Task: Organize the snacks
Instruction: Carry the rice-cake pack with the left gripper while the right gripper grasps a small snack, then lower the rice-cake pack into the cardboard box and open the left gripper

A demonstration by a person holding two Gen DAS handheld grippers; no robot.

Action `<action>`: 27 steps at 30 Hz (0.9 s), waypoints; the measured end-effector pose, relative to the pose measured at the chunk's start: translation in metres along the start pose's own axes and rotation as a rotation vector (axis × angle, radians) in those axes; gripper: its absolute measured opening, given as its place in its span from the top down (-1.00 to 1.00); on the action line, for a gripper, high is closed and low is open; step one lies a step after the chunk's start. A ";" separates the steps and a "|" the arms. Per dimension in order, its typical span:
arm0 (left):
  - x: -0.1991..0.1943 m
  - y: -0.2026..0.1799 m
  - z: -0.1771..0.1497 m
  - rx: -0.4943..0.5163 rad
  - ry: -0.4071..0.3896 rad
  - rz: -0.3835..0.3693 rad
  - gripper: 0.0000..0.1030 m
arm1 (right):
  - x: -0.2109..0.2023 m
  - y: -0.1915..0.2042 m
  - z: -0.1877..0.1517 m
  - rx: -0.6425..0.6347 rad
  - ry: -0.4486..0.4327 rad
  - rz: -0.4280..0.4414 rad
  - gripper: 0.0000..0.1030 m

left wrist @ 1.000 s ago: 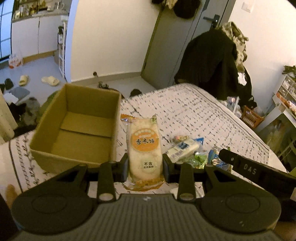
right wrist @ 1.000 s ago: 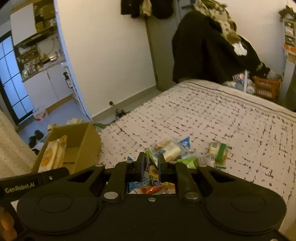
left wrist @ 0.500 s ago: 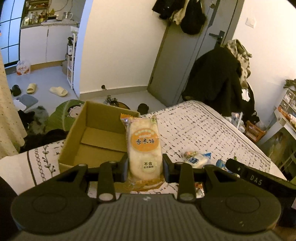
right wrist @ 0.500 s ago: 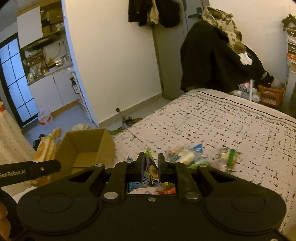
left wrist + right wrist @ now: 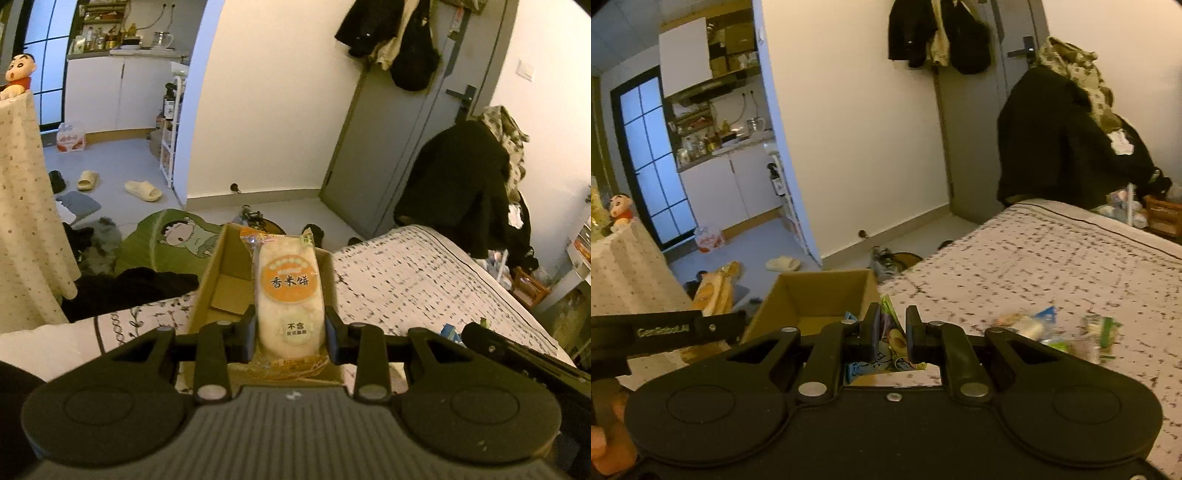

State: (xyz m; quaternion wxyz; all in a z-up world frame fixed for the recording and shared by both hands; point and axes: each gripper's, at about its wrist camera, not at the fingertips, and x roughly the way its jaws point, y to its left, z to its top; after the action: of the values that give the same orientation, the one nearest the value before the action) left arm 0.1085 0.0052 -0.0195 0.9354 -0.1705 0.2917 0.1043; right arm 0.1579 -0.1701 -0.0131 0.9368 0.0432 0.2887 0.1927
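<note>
We hold rice cracker pack [image 5: 289, 295] in left gripper [image 5: 289, 332], long axis forward | cardboard box [image 5: 218, 291] directly ahead | right gripper [image 5: 891, 334] grips a small packet [image 5: 892, 332], probably beside the box.

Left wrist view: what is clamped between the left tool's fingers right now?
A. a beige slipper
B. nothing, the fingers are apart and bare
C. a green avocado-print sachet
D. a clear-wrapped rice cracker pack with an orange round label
D: the rice cracker pack with its orange label stands upright between the left tool, both pads pressed on its sides, in front of the open cardboard box.
</note>
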 end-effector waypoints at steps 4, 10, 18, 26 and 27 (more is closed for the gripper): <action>0.002 0.016 0.007 -0.023 -0.012 0.011 0.34 | 0.008 0.011 0.002 -0.004 0.019 0.053 0.73; 0.012 0.034 0.014 -0.034 -0.015 -0.008 0.34 | 0.022 0.026 0.007 0.013 0.034 0.105 0.73; 0.045 0.039 0.013 -0.019 0.056 -0.028 0.22 | 0.056 0.036 0.006 0.056 0.060 0.126 0.73; 0.052 0.053 0.013 -0.058 0.078 0.024 -0.08 | 0.075 0.048 0.000 0.050 0.091 0.152 0.67; 0.053 0.054 0.013 -0.062 0.079 0.029 -0.09 | 0.076 0.046 0.000 0.058 0.092 0.154 0.59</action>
State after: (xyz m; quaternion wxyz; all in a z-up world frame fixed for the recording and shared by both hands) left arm 0.1417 0.0652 -0.0539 0.9158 -0.1993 0.3275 0.1198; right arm 0.2004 -0.0979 -0.0438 0.9034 0.0835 0.3327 0.2574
